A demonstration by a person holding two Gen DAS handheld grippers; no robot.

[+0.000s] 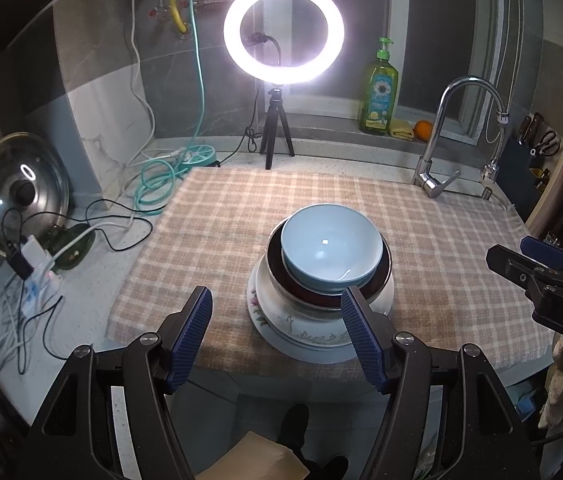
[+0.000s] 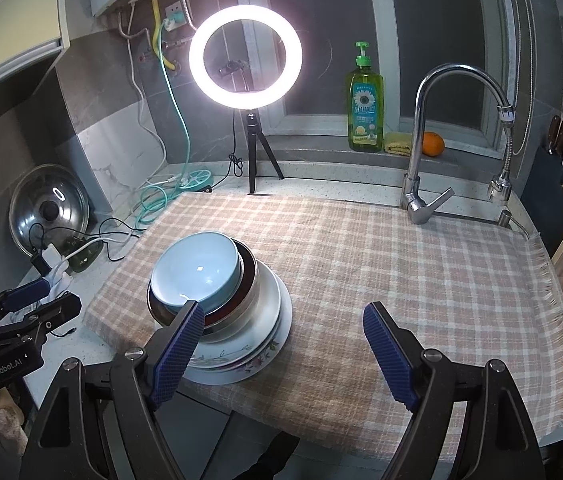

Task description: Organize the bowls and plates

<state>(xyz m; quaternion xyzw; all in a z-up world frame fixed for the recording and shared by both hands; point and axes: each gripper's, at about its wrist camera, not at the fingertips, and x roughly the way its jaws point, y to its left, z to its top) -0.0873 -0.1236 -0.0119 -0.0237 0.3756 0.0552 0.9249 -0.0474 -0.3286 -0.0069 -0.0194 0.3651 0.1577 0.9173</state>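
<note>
A light blue bowl (image 1: 331, 246) sits nested in a steel bowl (image 1: 305, 300), on stacked white floral plates (image 1: 301, 330), all on the checked cloth (image 1: 217, 216) near the counter's front edge. My left gripper (image 1: 277, 304) is open and empty, held back from the stack, which lies toward its right finger. My right gripper (image 2: 283, 320) is open and empty; the stack (image 2: 197, 276) lies by its left finger. The plates also show in the right wrist view (image 2: 241, 352). Each gripper shows at the edge of the other's view.
A lit ring light on a tripod (image 1: 283, 32) stands behind the cloth. A faucet (image 1: 437, 152), green soap bottle (image 1: 379, 96) and orange (image 1: 423, 130) are at the back right. A pot lid (image 1: 17, 194), power strip and cables lie left. Knives and scissors (image 1: 541, 140) are far right.
</note>
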